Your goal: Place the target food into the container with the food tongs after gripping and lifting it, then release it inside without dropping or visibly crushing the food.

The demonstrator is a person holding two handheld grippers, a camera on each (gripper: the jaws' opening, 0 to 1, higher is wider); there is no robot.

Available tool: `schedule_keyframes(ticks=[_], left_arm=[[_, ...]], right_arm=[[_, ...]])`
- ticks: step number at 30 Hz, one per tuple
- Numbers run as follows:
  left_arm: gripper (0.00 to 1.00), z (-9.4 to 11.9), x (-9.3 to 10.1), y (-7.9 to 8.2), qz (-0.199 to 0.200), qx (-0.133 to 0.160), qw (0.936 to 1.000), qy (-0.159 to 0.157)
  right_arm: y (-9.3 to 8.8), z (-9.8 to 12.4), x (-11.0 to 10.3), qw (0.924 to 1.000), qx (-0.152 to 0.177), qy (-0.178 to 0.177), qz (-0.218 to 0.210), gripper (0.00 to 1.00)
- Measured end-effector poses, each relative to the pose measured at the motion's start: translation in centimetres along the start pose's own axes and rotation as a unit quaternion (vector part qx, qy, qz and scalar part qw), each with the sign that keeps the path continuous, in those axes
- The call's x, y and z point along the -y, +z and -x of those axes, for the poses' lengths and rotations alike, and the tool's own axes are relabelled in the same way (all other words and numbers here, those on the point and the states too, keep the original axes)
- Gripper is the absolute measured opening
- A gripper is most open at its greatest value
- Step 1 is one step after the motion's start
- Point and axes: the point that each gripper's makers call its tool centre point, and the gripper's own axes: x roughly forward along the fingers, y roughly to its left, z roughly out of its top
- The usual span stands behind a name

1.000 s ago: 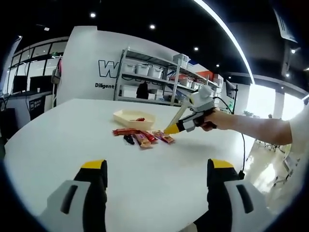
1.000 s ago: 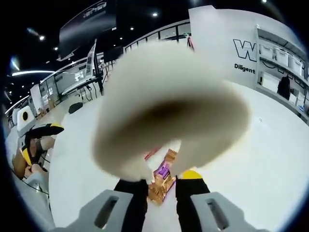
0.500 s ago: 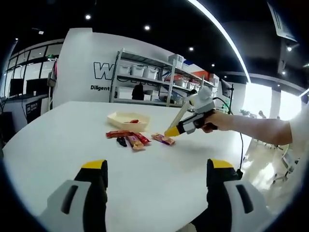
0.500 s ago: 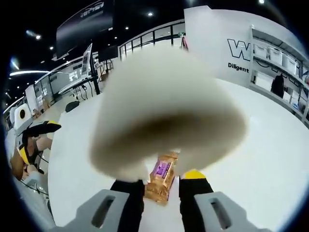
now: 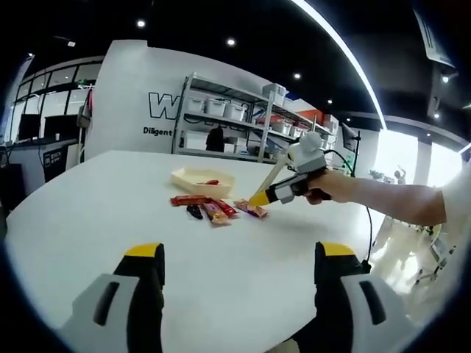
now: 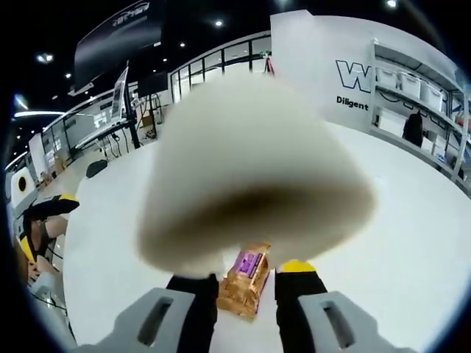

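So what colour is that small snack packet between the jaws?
Golden-orange with a purple patch, clearest in the right gripper view.

White table [image 5: 88, 213], metal shelving [image 5: 235, 121] with bins, lettered wall [image 5: 132, 103], ceiling lights

A white table [image 5: 88, 213] spreads across the middle of the left gripper view. Near its centre sits a pale cream-yellow tray [image 5: 202, 180] with a spot of red inside. Below the tray lie wrappers: one red [image 5: 190, 199], one dark [image 5: 196, 212], one orange-brown [image 5: 215, 213]. At the bottom centre of the right gripper view, a golden-orange packet [image 6: 248, 280] carries a purple patch. The cream-beige tongs [image 6: 250, 176] blur across the upper middle. The jaws are black with yellow tips.
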Motion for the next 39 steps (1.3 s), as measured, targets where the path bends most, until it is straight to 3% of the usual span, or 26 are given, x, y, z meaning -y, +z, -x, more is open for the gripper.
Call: schedule_keyframes(ticks=[6, 17, 24, 39], left_arm=[[0.82, -0.2, -0.2, -0.3, 0.006, -0.001, 1.0, -0.001], [0.82, -0.3, -0.7, -0.6, 0.014, -0.002, 0.9999, 0.0], [0.81, -0.3, -0.9, -0.7, 0.014, -0.003, 0.9999, 0.0], [0.8, -0.5, -1.6, -0.5, 0.02, -0.001, 0.9998, 0.002]], right_arm=[[-0.2, -0.2, 0.6, 0.9982, -0.009, -0.028, -0.052, 0.24], [0.3, -0.6, 1.2, 0.9969, -0.019, -0.067, -0.037, 0.25], [-0.6, -1.3, 1.3, 0.9954, -0.036, -0.078, -0.044, 0.25], [-0.3, -0.9, 1.4, 0.9955, -0.037, -0.061, -0.061, 0.22]])
